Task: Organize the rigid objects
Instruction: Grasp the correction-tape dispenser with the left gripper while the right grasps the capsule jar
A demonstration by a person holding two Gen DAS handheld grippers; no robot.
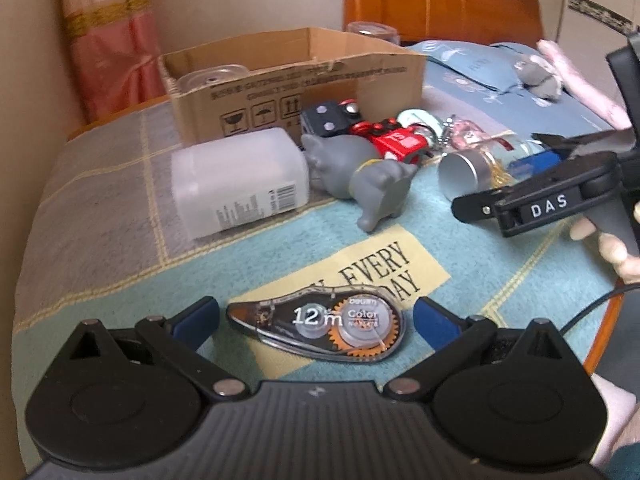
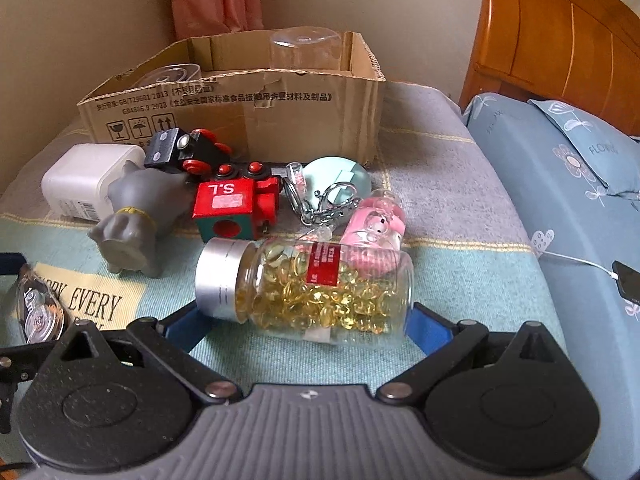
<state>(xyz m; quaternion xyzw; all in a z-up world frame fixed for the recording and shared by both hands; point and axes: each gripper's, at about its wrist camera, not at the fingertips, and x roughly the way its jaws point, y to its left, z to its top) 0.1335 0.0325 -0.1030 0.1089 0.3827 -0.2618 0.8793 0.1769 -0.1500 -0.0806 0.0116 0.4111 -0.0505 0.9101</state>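
Note:
A correction tape dispenser (image 1: 320, 326) marked "12 m" lies flat on the blanket between the blue fingertips of my left gripper (image 1: 316, 318), which is open and not touching it. The tape also shows at the left edge of the right wrist view (image 2: 38, 312). A glass jar of yellow capsules (image 2: 316, 288) with a silver lid lies on its side. My right gripper (image 2: 308, 324) is open, one finger at each end of the jar. In the left wrist view the right gripper (image 1: 504, 172) hovers over the jar (image 1: 468, 170).
An open cardboard box (image 2: 240, 112) holding clear glasses (image 2: 304, 48) stands at the back. In front of it lie a white bottle (image 1: 240, 184), a grey elephant toy (image 1: 360, 176), a red toy train (image 2: 232, 208), a pink keychain bottle (image 2: 376, 224). Blue pillow (image 2: 560, 160) and phone (image 2: 628, 280) on the right.

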